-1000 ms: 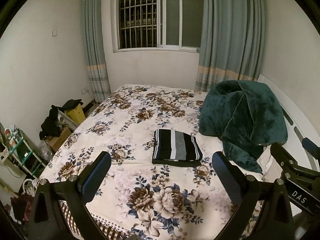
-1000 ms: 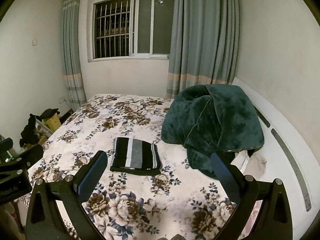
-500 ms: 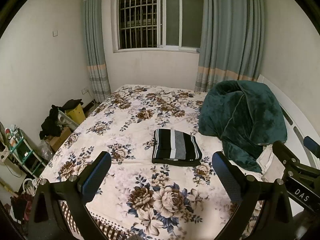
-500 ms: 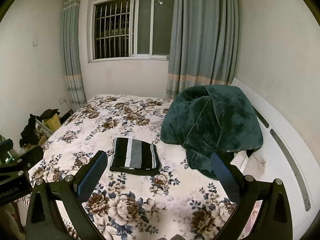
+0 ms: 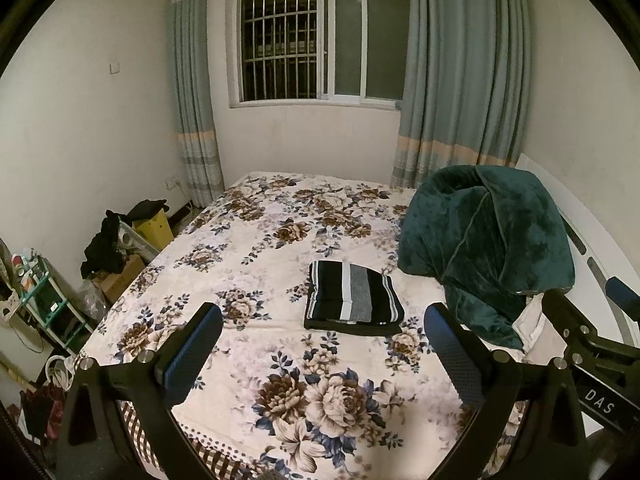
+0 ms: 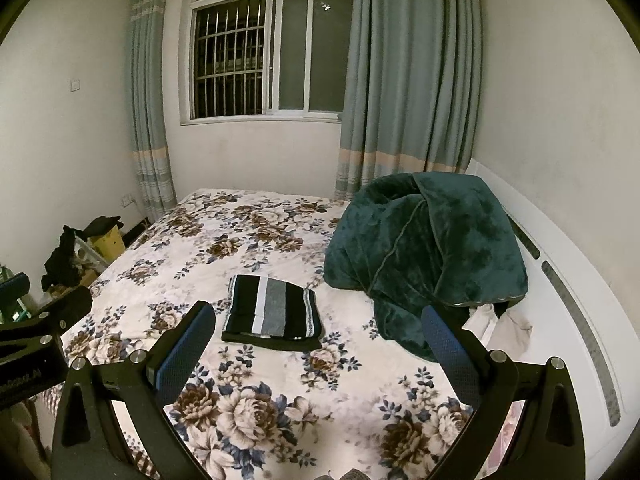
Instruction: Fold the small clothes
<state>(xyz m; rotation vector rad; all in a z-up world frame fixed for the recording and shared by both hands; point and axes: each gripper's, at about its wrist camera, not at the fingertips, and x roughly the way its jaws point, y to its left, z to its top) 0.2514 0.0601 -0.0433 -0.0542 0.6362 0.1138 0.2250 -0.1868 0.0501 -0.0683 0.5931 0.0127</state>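
A folded garment with black, white and grey stripes (image 5: 352, 299) lies flat on the floral bed sheet (image 5: 256, 264), near the middle of the bed. It also shows in the right wrist view (image 6: 274, 312). My left gripper (image 5: 322, 344) is open and empty, held above the bed's near end, well short of the garment. My right gripper (image 6: 318, 344) is open and empty too, at a similar distance. The right gripper's body (image 5: 592, 344) shows at the right edge of the left wrist view.
A heaped dark green blanket (image 5: 484, 236) sits on the right side of the bed by the white headboard (image 6: 568, 280). Boxes and dark clothes (image 5: 120, 240) and a small shelf (image 5: 44, 300) stand on the floor to the left. A window with curtains (image 5: 320, 40) is behind.
Both grippers have drifted back slightly; the view shifts a little. The garment has not moved and both grippers stay open.
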